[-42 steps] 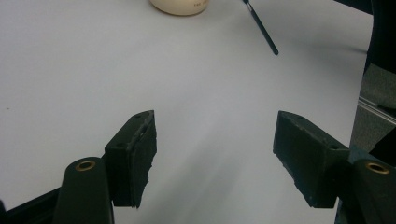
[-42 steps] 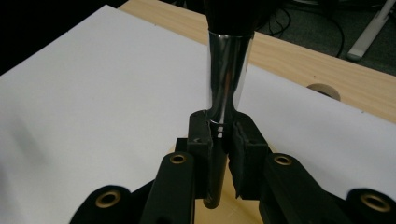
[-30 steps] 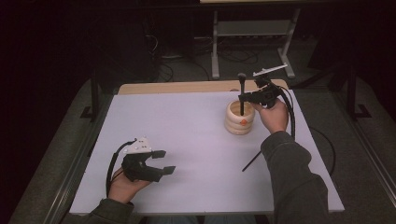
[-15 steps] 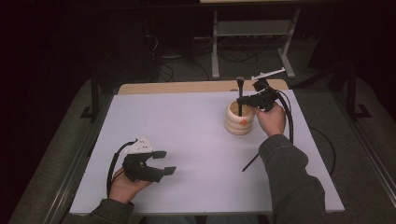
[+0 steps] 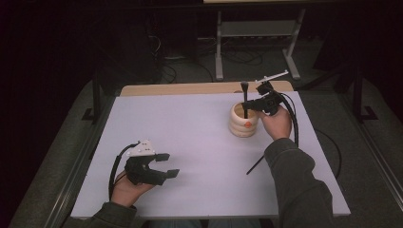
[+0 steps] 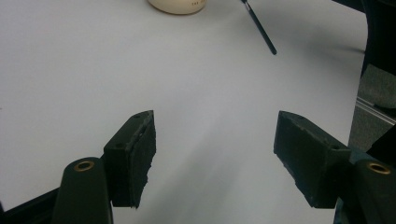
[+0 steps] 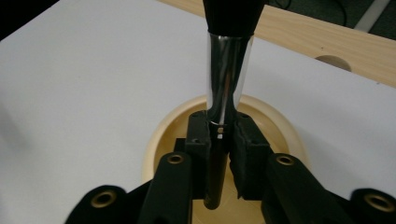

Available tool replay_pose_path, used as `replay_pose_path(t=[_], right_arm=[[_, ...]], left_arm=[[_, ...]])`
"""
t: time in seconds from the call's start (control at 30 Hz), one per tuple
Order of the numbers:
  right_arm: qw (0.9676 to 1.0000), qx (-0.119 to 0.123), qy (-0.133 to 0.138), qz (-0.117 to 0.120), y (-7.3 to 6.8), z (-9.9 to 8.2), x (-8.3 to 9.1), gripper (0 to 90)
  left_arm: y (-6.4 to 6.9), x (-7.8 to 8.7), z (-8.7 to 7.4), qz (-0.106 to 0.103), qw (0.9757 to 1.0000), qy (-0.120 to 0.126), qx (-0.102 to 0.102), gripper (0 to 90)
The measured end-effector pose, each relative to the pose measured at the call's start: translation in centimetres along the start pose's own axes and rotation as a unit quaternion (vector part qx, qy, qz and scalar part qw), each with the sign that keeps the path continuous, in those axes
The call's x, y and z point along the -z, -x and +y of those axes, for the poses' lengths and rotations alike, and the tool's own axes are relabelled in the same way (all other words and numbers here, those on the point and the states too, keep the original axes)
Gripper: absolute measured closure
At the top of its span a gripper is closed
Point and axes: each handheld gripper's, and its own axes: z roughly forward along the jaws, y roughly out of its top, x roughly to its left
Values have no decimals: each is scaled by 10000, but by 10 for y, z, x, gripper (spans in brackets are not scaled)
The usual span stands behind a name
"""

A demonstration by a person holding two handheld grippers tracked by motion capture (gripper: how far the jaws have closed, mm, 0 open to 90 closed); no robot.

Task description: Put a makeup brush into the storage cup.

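One black-bristled, silver-collared brush (image 7: 227,70)

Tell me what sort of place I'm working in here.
Probably a lab or recording workspace rather than a home: a table with a plain white top stands on grey carpet, a metal stand and loose cables sit behind it, and the surroundings are dark. A cream holder with a brush is the prop.

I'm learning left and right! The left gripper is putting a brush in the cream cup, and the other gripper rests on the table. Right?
Almost. The high view shows the right gripper holding the brush in the cream cup; the left gripper rests on the table.
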Motion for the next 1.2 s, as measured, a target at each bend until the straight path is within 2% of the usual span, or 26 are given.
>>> replay_pose_path(t=[0.13,0.23,0.4,0.57,0.83,1.03,1.2], right_arm=[[10000,-8,-30,-91,1,-1,4,646],[9999,-66,67,-57,2,-3,10,638],[9999,-98,78,-6,3,-5,18,620],[9999,-3,101,5,2,-10,24,610],[9998,-33,134,117,2,-16,33,578],[9997,77,162,192,0,-20,40,569],[9996,80,138,236,0,-25,42,563]], left_arm=[[0,0,0,-4,10000,28,20,293],[-1,0,0,-16,10000,33,42,292],[0,0,0,-10,10000,27,35,291],[-1,0,0,-12,10000,31,51,291],[-3,0,-1,-12,10000,3,45,291],[-4,0,-1,-24,10000,7,81,291],[-5,0,-1,-21,9999,30,98,291]])
